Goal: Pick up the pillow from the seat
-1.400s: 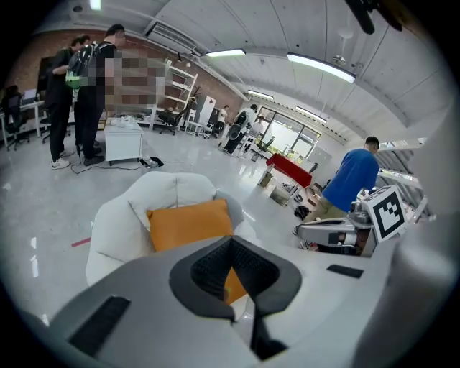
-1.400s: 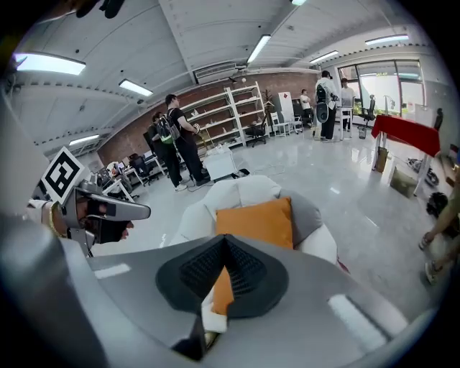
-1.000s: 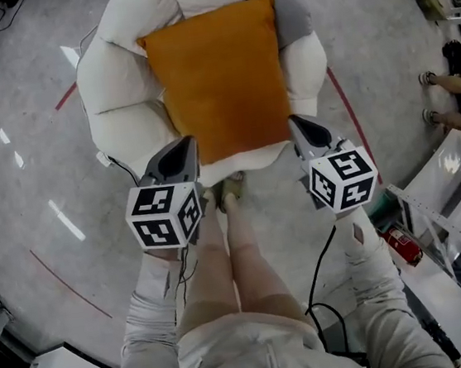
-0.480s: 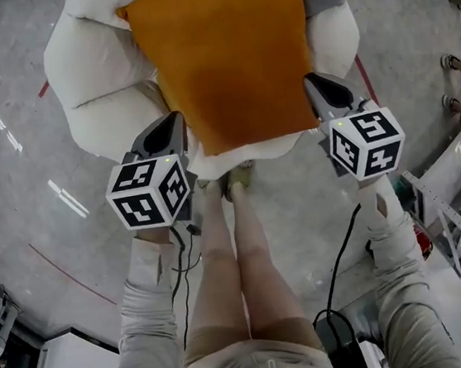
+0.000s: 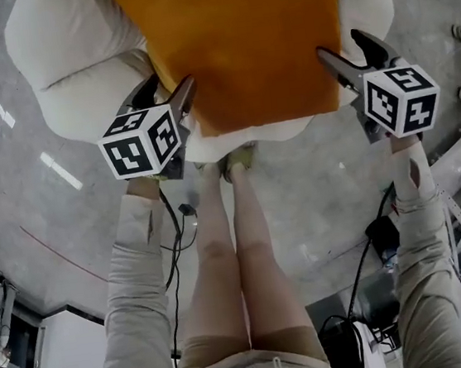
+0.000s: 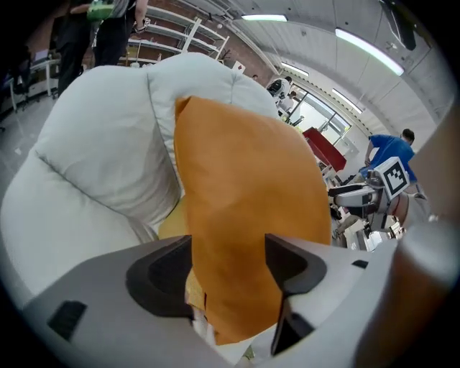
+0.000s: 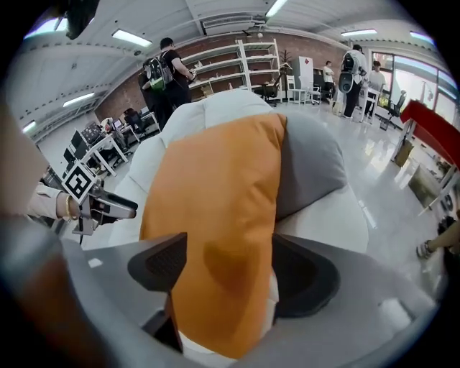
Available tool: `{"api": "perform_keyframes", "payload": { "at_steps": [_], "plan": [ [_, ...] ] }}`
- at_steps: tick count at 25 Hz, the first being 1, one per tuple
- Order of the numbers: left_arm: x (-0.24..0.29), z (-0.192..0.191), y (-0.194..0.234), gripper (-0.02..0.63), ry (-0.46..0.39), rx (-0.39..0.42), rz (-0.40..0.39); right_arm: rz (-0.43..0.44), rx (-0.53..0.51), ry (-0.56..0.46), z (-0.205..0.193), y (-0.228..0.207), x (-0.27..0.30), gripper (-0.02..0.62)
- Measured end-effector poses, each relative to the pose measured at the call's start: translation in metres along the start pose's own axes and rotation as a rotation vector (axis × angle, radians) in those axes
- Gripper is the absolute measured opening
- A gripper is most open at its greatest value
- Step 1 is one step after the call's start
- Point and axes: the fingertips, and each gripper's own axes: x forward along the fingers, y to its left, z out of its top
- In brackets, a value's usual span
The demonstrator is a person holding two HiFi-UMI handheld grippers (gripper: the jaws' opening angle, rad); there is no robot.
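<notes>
An orange pillow [image 5: 238, 45] leans on the white padded seat [image 5: 64, 49]. My left gripper [image 5: 169, 91] straddles its near left corner and my right gripper [image 5: 343, 47] its near right corner. Both pairs of jaws have just been opening. In the left gripper view the orange pillow [image 6: 244, 201] fills the gap of the left gripper [image 6: 228, 266]. The right gripper view shows the pillow [image 7: 215, 208] between the jaws of the right gripper [image 7: 226, 266]. Neither pair of pads visibly squeezes the fabric.
A grey cushion [image 7: 309, 165] lies behind the pillow on the seat's right side. The person's legs [image 5: 238, 245] stand right in front of the seat, with cables [image 5: 174, 236] hanging beside them. People and shelves [image 7: 237, 61] are far behind.
Both grippers have come down and forward from in front of the seat onto the pillow's near corners. Their jaws, shut before, now stand apart around the fabric. The pillow looms larger.
</notes>
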Motion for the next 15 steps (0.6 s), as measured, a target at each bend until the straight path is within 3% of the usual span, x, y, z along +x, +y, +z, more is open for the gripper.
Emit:
{"api": "perform_keyframes", "payload": {
  "at_steps": [8, 11, 15],
  "plan": [
    [0.046, -0.015, 0.0, 0.538, 0.075, 0.015, -0.075, 0.09, -0.008, 0.071, -0.02, -0.003, 0.037, 0.536],
    [0.062, -0.022, 0.006, 0.572, 0.105, 0.005, -0.108, 0.107, -0.005, 0.11, -0.03, -0.003, 0.057, 0.574],
    [0.076, -0.022, 0.009, 0.589, 0.134, -0.014, -0.164, 0.159, 0.04, 0.15, -0.036, -0.008, 0.071, 0.574]
  ]
}}
